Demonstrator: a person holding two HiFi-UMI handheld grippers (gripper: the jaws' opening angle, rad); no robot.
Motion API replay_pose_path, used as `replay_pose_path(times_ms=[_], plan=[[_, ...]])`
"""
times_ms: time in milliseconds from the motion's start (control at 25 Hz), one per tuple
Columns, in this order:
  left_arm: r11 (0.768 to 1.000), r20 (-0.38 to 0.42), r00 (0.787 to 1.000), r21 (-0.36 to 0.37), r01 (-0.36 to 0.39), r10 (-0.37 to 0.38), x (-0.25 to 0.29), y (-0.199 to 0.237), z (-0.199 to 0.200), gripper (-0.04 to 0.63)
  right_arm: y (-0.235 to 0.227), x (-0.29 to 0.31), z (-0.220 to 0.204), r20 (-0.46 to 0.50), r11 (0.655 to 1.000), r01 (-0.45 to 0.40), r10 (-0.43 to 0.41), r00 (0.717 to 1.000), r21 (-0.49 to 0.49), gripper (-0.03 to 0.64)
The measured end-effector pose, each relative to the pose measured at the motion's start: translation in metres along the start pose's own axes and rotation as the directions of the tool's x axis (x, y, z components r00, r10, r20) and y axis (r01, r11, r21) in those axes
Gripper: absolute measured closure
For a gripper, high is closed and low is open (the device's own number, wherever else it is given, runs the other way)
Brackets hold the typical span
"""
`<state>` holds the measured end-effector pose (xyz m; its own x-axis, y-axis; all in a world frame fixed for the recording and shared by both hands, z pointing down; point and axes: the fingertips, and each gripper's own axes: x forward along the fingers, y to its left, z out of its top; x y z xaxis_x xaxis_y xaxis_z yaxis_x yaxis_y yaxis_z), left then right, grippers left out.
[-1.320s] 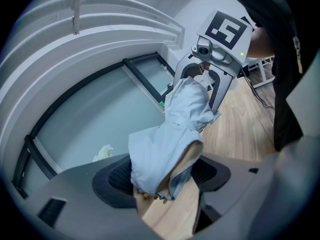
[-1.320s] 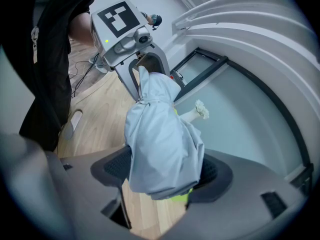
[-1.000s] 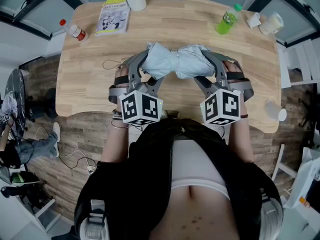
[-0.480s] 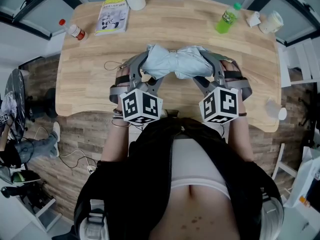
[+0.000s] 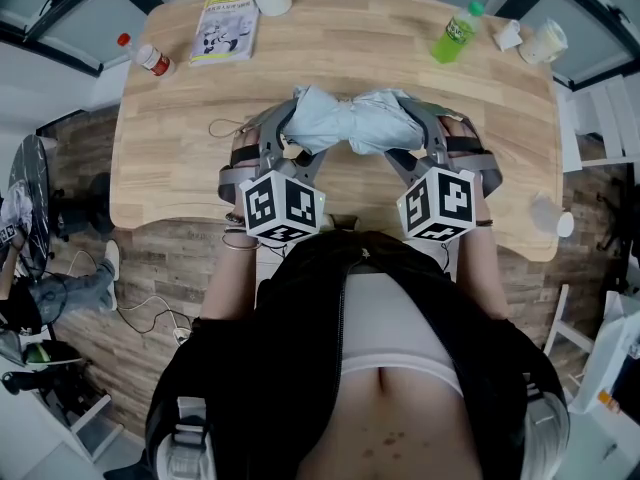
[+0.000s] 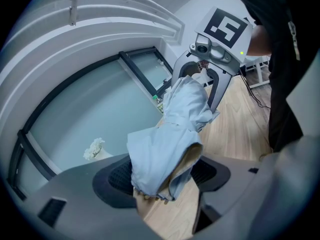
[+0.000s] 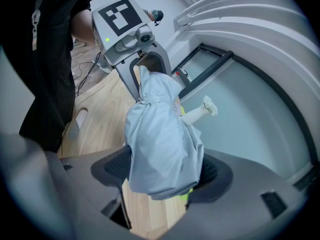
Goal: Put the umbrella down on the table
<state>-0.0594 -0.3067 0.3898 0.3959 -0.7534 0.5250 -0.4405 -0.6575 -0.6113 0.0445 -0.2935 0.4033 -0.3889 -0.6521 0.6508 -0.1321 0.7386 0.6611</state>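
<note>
Mid-frame, left gripper (image 5: 288, 136) and right gripper (image 5: 424, 138) each clamp an end of the umbrella (image 5: 350, 123) — likely light, floppy, best held there.

Bright, even light across the head view, hardly a shadow on the table (image 5: 180, 158), no glare off the wood. Straight lines bow hard toward the edges (fisheye, all three views). In both gripper views the corners go black, the near foreground is soft and grey, and the pale umbrella (image 6: 187, 109) reads crisp, evenly lit.
</note>
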Motion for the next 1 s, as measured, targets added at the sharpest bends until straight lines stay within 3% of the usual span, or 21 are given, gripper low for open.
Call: replay_pose_path(times_ms=[1000], plan=[[0.998,-0.04,0.998,-0.028,0.054,-0.055,0.007,-0.018,-0.014,0.272,0.021,0.011,-0.006,-0.025,0.998,-0.055,0.056,0.998,0.02,0.258]])
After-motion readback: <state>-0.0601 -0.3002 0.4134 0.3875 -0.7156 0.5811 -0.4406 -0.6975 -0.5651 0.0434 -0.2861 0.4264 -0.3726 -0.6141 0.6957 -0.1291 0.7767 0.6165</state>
